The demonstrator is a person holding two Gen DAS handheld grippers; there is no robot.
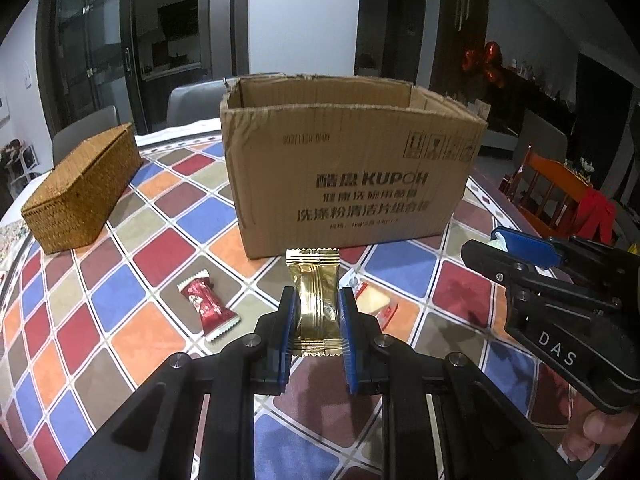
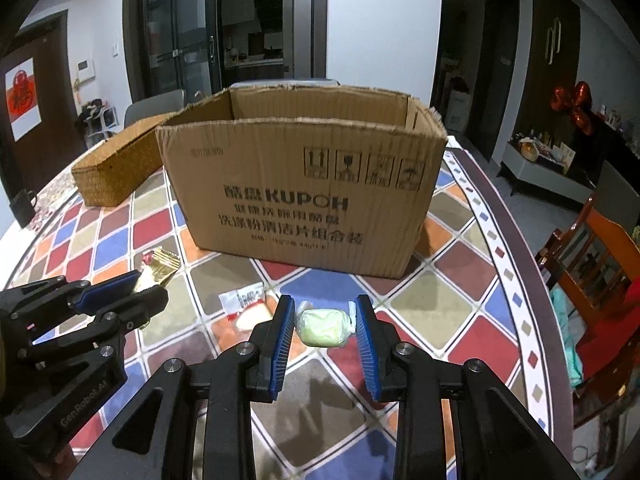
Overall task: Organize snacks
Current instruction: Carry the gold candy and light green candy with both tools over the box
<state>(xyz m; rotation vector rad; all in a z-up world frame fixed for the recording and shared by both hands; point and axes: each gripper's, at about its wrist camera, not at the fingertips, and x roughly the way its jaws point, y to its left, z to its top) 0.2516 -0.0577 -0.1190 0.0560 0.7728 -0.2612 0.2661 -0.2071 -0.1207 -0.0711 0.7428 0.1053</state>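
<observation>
Two claws up w/ snacks: left claw (image 1: 318,312) clamps gold packet (image 1: 314,300), right claw (image 2: 325,322) pinches pale-green candy (image 2: 325,326).

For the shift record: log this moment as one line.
left claw: shut on gold snack packet | right claw: shut on pale green wrapped snack | cardboard box: open, ahead | on table: red packet

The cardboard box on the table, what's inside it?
Only the bare inner walls near the top of the cardboard box show through its open top. Its tall front wall hides the bottom from both views, so whether any snacks lie inside cannot be told.
</observation>
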